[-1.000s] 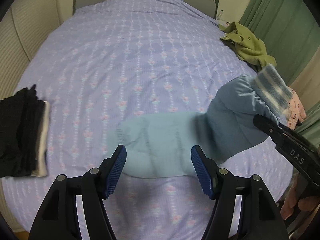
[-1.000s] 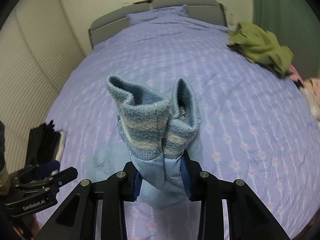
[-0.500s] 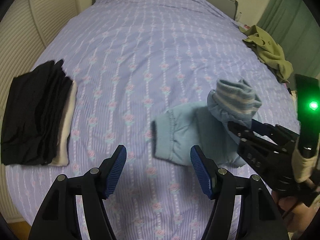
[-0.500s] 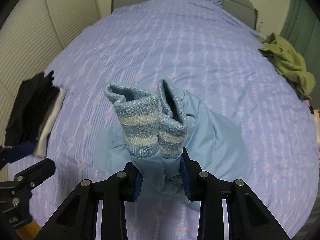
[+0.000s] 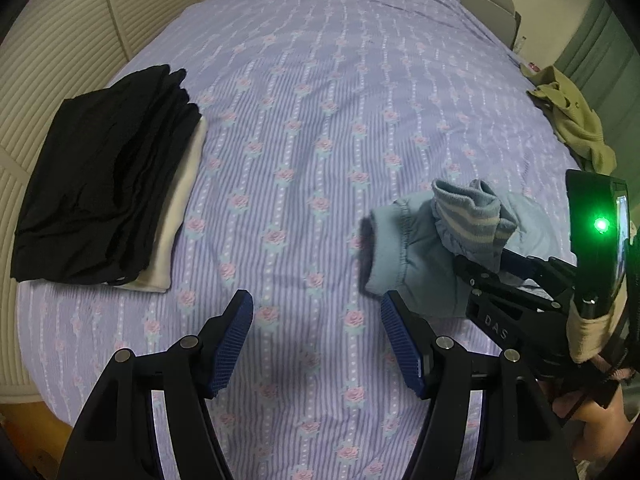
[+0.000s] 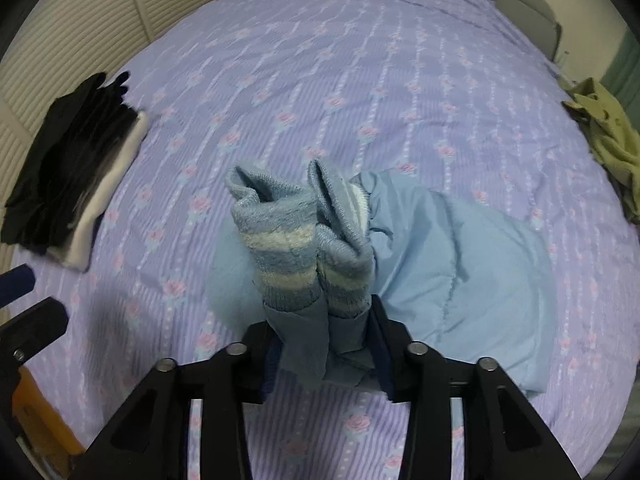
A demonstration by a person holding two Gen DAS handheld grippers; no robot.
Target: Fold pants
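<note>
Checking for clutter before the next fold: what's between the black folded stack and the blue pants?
Only bare bedsheet lies between the black stack and the blue pants, shown in the left wrist view.

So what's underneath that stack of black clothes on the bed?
A white folded cloth lies under the black clothes, its edge sticking out along one side, on the bedsheet. Whether anything more lies beneath is hidden.

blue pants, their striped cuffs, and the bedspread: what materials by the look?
Blue pants: smooth, faintly sheened woven shell, puffy with stitched seams, probably padded synthetic. Striped cuffs: fuzzy ribbed knit, loops visible, wool or acrylic, unclear which. Bedspread: matte woven cloth, fine stripes and printed roses, likely cotton.
</note>
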